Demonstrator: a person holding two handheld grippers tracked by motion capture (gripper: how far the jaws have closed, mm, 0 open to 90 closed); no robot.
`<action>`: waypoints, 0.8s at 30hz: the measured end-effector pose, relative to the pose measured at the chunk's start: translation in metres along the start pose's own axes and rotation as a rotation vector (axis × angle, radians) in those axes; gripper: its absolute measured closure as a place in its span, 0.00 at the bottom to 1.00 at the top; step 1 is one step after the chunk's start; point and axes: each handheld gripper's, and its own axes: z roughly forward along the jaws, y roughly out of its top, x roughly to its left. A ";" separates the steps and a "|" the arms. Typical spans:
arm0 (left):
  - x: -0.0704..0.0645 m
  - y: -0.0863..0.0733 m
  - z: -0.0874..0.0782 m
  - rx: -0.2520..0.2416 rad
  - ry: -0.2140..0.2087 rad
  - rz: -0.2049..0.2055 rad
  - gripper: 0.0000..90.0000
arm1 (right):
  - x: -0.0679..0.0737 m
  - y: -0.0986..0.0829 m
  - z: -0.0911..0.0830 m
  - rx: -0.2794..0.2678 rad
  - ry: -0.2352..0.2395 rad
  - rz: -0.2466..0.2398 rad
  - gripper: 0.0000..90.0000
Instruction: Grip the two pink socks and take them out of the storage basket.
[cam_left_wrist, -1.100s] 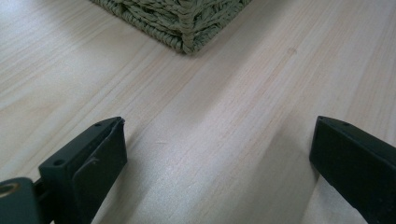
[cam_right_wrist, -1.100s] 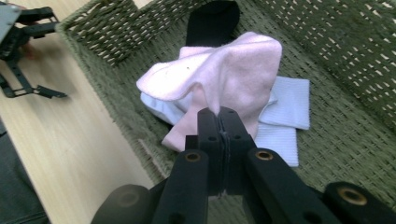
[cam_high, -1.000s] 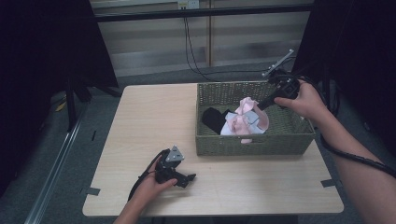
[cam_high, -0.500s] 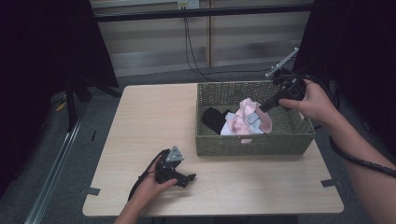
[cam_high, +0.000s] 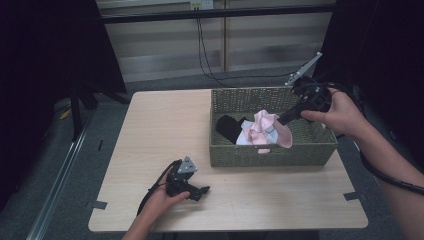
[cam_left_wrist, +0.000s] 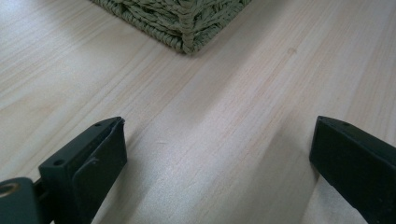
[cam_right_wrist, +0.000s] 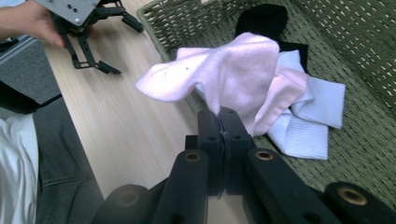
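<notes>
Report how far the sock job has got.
Done: nothing lies outside the wicker basket yet. In hand: the right gripper is shut on a pink sock, lifted above the pile. Left: white socks and a black sock remain inside; the left gripper rests open on the table.

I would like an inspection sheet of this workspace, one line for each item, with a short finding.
Surface: wooden table, mostly bare.
Job's things: pink sock lifted above woven basket; white socks and black sock inside.
Clutter: nothing seen.
Grippers: right gripper shut on pink sock; left gripper open, resting on table.
Cables: black cable hangs behind table.
Surroundings: grey floor, dark sides.
</notes>
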 end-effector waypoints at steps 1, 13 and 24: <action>0.000 0.000 0.000 0.000 0.001 -0.001 0.04 | 0.001 0.000 0.000 0.000 0.004 -0.003 0.99; 0.000 0.000 0.000 0.000 0.001 -0.001 0.04 | 0.015 -0.009 0.004 -0.007 0.043 -0.035 0.99; 0.000 0.000 0.000 -0.004 0.003 -0.001 0.04 | 0.028 -0.012 0.008 -0.008 0.073 -0.067 0.99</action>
